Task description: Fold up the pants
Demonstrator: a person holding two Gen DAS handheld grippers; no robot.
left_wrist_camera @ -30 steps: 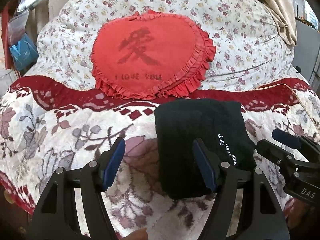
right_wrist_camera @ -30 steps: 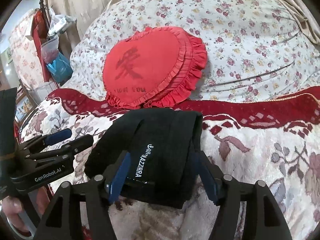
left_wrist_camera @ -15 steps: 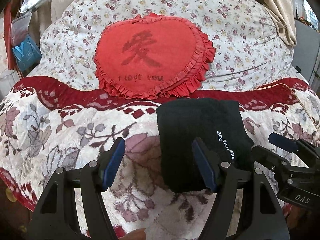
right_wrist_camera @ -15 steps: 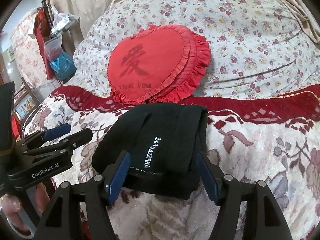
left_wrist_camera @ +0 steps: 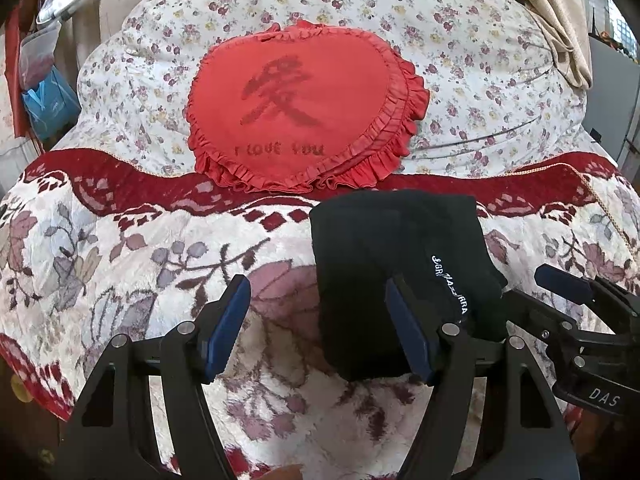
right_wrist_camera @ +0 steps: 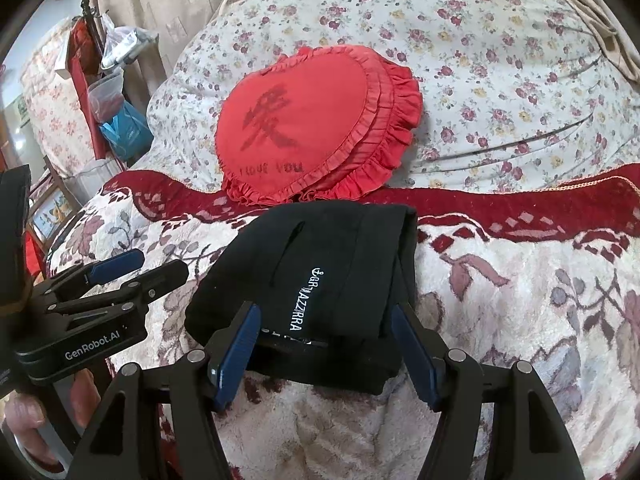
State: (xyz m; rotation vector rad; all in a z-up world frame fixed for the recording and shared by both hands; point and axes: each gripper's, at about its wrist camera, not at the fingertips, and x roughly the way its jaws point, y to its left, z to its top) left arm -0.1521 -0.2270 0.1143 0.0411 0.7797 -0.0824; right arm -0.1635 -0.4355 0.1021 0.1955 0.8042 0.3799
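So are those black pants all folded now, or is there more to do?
Mostly done, it seems. The black pants lie as a compact layered bundle on the patterned blanket, just below the red heart cushion. Nothing is in hand: the left tongs and right tongs are both open and grip no cloth. What is left looks small: perhaps neatening the edges, or simply pulling away.

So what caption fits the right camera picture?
Folded black pants lie on the flowery blanket between open tongs.
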